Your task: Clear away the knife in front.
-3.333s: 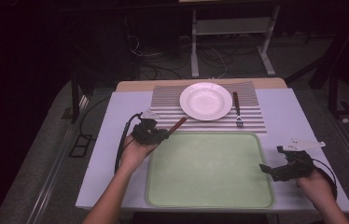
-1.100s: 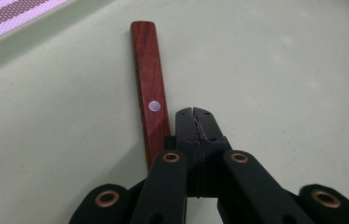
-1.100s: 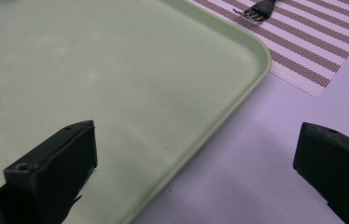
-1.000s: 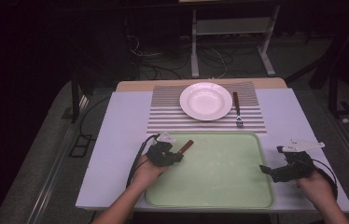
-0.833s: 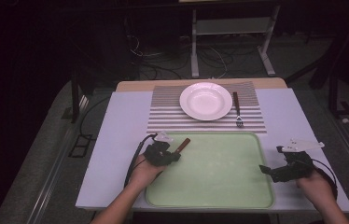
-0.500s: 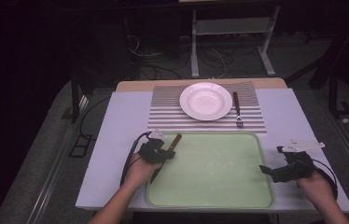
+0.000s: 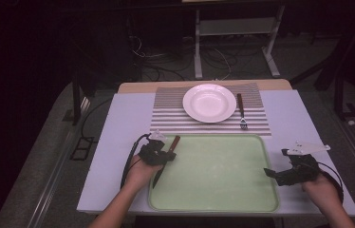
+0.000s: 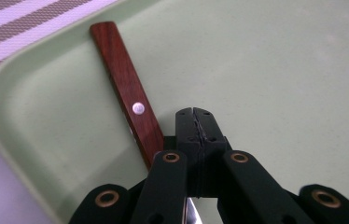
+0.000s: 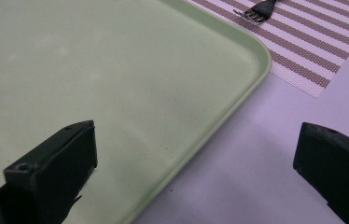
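Note:
A knife with a reddish wooden handle (image 7: 172,143) (image 8: 125,88) lies slanted over the left rim of the pale green tray (image 7: 223,205), its blade pointing toward the near edge. My left gripper (image 7: 164,158) (image 8: 194,114) is shut on the knife, which crosses under the closed jaws near their base; a bit of blade shows below them. My right gripper (image 7: 274,175) (image 9: 196,135) stands open at the tray's right rim (image 9: 238,102), one jaw over the tray and the other over the table, with nothing between them.
A white plate (image 7: 209,102) sits on a striped placemat (image 7: 166,118) behind the tray. A fork (image 7: 241,111) (image 9: 256,13) lies to the right of the plate. The white tabletop (image 7: 114,137) borders the tray on both sides.
My left hand has carried the knife from beside the placemat toward me to the tray's left rim, and the knife has swung more upright. The right hand has stayed put.

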`<state>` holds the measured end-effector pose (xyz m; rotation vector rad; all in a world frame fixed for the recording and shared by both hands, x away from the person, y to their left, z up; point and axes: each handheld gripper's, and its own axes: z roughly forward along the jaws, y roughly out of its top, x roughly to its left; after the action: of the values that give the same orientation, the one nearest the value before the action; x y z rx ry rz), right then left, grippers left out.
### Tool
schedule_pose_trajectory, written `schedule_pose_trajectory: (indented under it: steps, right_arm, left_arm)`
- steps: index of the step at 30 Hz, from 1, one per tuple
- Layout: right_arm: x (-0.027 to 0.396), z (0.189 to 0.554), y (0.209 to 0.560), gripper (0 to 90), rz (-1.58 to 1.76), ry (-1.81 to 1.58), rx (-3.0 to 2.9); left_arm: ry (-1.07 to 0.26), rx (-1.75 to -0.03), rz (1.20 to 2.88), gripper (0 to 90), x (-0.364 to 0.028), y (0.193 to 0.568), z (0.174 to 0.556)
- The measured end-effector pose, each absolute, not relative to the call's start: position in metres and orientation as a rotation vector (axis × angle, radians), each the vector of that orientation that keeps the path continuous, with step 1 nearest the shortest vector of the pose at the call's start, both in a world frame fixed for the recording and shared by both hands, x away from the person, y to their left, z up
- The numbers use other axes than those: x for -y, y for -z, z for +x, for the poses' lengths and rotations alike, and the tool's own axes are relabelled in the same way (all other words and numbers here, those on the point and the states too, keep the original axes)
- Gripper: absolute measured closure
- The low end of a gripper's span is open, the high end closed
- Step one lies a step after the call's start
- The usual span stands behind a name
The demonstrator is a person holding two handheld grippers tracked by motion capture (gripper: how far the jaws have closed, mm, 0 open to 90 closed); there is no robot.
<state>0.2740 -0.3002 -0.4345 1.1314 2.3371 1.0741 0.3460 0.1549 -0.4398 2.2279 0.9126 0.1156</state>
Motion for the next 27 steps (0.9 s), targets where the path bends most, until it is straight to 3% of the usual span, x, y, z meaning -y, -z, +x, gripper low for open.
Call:
schedule_pose_trajectory:
  steps: [27]
  right_arm:
    - [0.300, 0.274, 0.434, 0.0, 1.130, -1.076, -2.336]
  left_arm:
    - [-0.141, -0.979, 2.206, 89.0, -0.174, 0.439, 0.354]
